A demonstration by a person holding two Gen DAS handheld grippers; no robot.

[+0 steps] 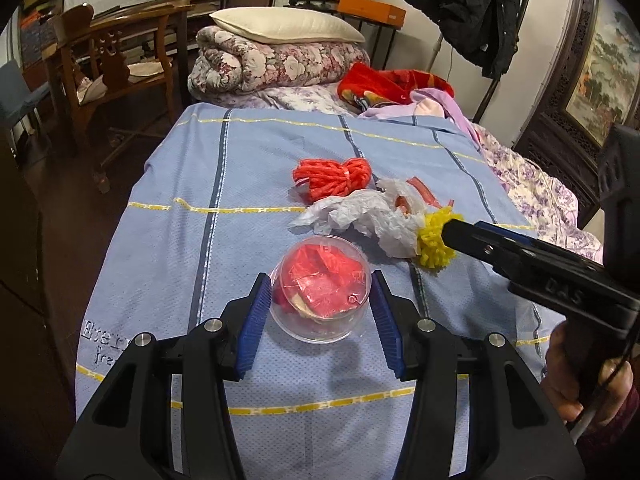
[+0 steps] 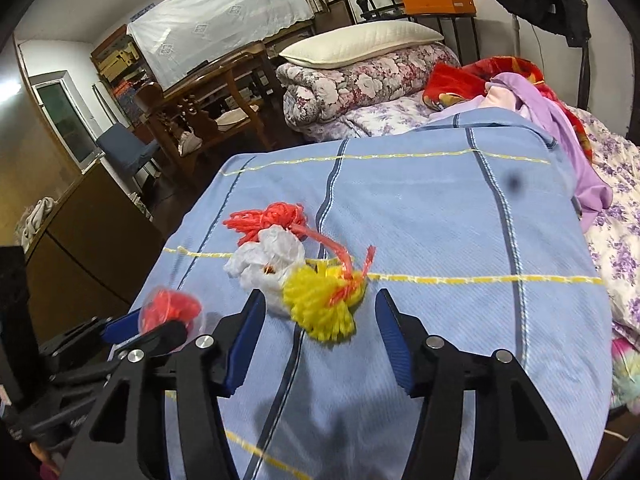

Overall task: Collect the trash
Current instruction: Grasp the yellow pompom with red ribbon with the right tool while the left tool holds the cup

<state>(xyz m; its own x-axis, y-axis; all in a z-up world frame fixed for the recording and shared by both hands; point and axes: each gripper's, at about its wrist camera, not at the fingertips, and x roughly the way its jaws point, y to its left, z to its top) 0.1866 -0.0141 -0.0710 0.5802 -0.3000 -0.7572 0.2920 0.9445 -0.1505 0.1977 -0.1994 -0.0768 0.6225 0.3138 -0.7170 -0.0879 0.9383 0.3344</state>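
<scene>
You worked over a bed (image 1: 280, 420) spread with a pale blue woven cover, crossed by yellow and dark blue stripes, in a crowded room. A folded floral quilt (image 1: 280, 60) with a cream pillow (image 1: 288, 26) on top lay at the far end, a carved wooden chair (image 1: 108, 60) stood beside the bed, and a dark coat (image 1: 464, 4) hung at the back.

Your left tool (image 1: 318, 314) had its ribbed blue pads on either side of a clear round plastic cup (image 1: 320, 292); the cup stood on the cover and held crumpled red plastic scraps. Whether the pads pressed its walls, I could not tell.

Further along lay the loose trash: a bundle of red plastic cord (image 1: 332, 176), a crinkled white plastic bag (image 1: 360, 216) and a fuzzy yellow pompom (image 2: 324, 300), all touching.

Your right tool (image 2: 320, 320) sat half open around the pompom, its pads not touching it.
</scene>
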